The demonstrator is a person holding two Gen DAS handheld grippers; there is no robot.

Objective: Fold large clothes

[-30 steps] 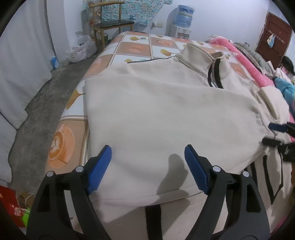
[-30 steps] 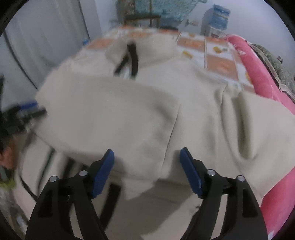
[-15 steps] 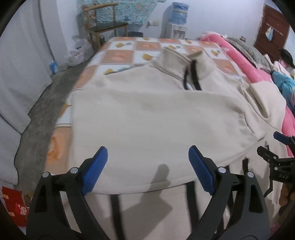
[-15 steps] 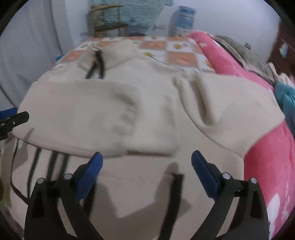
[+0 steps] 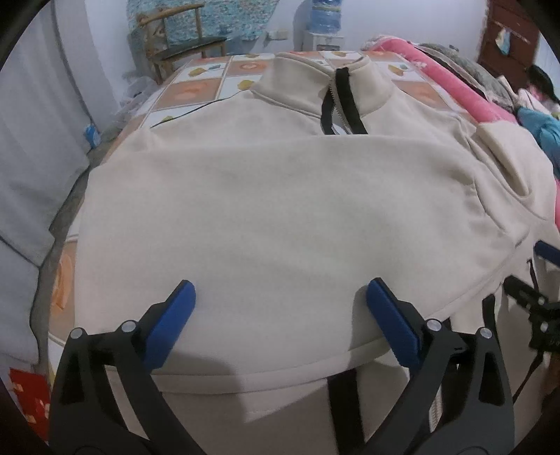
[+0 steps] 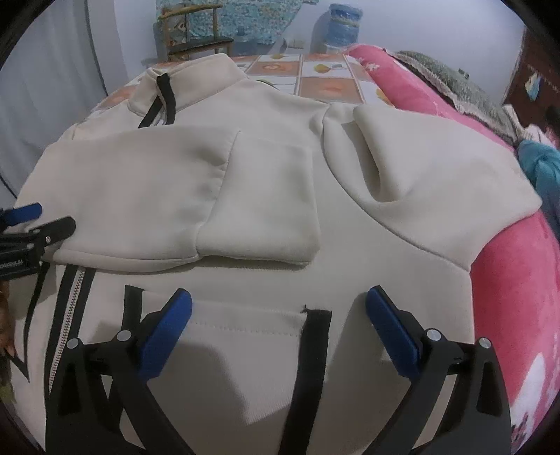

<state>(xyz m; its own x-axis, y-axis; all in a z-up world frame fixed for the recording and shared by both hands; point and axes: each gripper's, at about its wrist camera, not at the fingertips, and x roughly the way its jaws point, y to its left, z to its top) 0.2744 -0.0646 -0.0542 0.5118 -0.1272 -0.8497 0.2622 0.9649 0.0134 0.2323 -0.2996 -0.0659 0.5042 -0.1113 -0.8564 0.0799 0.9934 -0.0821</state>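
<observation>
A cream zip jacket with black trim lies face up on the bed, collar at the far end. One sleeve is folded across the chest, and its cuff lies flat. The other sleeve spreads out onto the pink blanket. My left gripper hovers over the folded sleeve, jaws opening wide, with only flat cloth below them. My right gripper stands open above the lower front, near a black-edged pocket, gripping nothing. Each gripper shows at the edge of the other's view: the right gripper, the left gripper.
A checked bed sheet covers the bed. The pink blanket runs along the right side, with blue cloth beyond it. A wooden chair and a water dispenser stand by the far wall. Grey floor and a white curtain lie to the left.
Both pairs of jaws have spread wider. Both grippers have drawn back toward the hem, so the folded sleeve now lies flat beyond the right fingertips. The left view has shifted right along the jacket.
</observation>
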